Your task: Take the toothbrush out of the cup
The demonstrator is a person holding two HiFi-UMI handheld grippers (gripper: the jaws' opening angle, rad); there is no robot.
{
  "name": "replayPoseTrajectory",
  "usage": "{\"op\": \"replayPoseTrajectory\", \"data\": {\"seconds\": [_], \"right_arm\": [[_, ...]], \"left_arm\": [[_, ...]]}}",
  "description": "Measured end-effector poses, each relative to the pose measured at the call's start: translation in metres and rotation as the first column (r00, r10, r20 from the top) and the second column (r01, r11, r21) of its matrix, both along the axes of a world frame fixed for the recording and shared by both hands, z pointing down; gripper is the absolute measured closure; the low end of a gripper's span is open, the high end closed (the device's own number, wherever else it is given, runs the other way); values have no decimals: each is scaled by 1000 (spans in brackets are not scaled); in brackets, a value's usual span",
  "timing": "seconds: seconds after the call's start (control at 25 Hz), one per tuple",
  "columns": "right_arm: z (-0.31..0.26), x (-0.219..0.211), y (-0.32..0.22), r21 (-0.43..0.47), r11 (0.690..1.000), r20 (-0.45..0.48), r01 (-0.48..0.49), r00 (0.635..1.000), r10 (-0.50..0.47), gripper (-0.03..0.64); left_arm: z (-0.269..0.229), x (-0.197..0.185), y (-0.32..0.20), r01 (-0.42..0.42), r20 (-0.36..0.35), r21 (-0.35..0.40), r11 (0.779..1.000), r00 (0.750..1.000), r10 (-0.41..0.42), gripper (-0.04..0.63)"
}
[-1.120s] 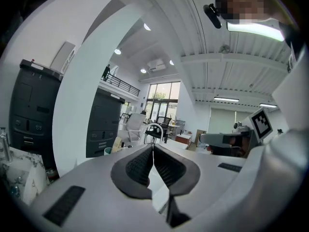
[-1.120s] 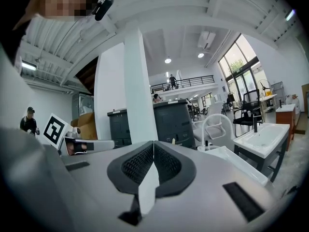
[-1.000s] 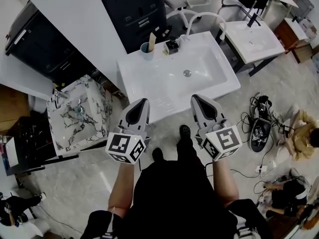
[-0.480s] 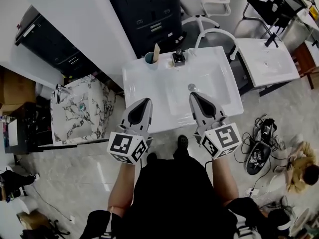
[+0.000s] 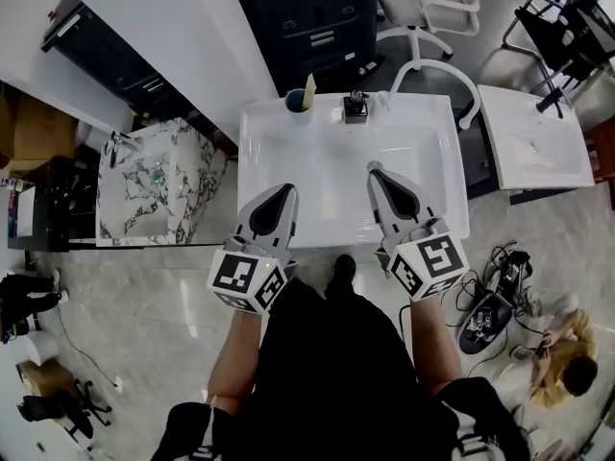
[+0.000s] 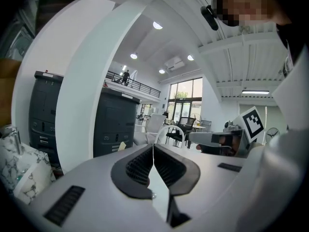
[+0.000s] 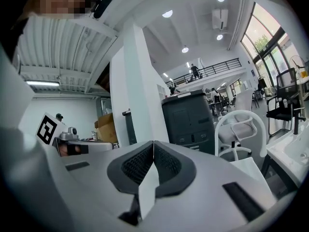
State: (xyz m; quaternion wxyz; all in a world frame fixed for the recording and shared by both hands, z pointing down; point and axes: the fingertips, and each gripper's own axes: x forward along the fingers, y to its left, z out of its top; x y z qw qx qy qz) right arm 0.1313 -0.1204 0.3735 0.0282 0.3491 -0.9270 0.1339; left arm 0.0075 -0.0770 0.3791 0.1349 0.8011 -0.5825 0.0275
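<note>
The toothbrush (image 5: 309,91) is seen standing in a blue cup (image 5: 295,102) at the far left corner of the white worktop (image 5: 258,161), with its pale upper part sticking out above the rim. It is judged to be light, stiff and slim, with a smooth handle that may slip or swivel in a loose pinch. Hold would best be taken on the exposed part just above the rim, and the pull made along its length. The cup is probably light as well and could tip or be lifted with it, so it may need to be steadied.

The left gripper (image 5: 280,200) and the right gripper (image 5: 379,178) are held over the near part of the worktop, well apart from the cup. In each gripper view the jaws are pressed together with nothing between them.

A dark tap (image 5: 356,109) stands near the cup, to its right, and the sunken basin (image 5: 336,161) lies between the grippers and the cup. A dark cabinet (image 5: 317,17) stands behind the worktop, and a marbled sink (image 5: 159,195) to its left. Nothing is seen blocking an approach from above.
</note>
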Motion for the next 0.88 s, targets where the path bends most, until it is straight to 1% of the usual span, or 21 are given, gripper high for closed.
{"op": "replayPoseTrajectory", "data": {"seconds": [0.16,0.28,0.44,0.68,0.88], "right_arm": [[9,-5,0,-22,999,-5,29,1000,-29,586],[14,-10,-5,-44,999,-10,28,1000,-28,586],[15,-19,-10,-46,999,-23,25,999,-27,586],[3,-31,-30,-19,1000,-64,-3,998,2,584],[-7,-48,-49,5,1000,-87,-29,996,29,584]], "left_arm": [[8,-2,2,24,-3,-24,999,1000,-24,577],[10,-9,0,37,-7,-26,999,999,-37,577],[12,-22,-9,48,-24,-28,998,999,-49,577],[-3,-37,-38,18,-43,20,1000,999,-17,577],[-9,-55,-58,-7,-52,43,999,999,9,577]]}}
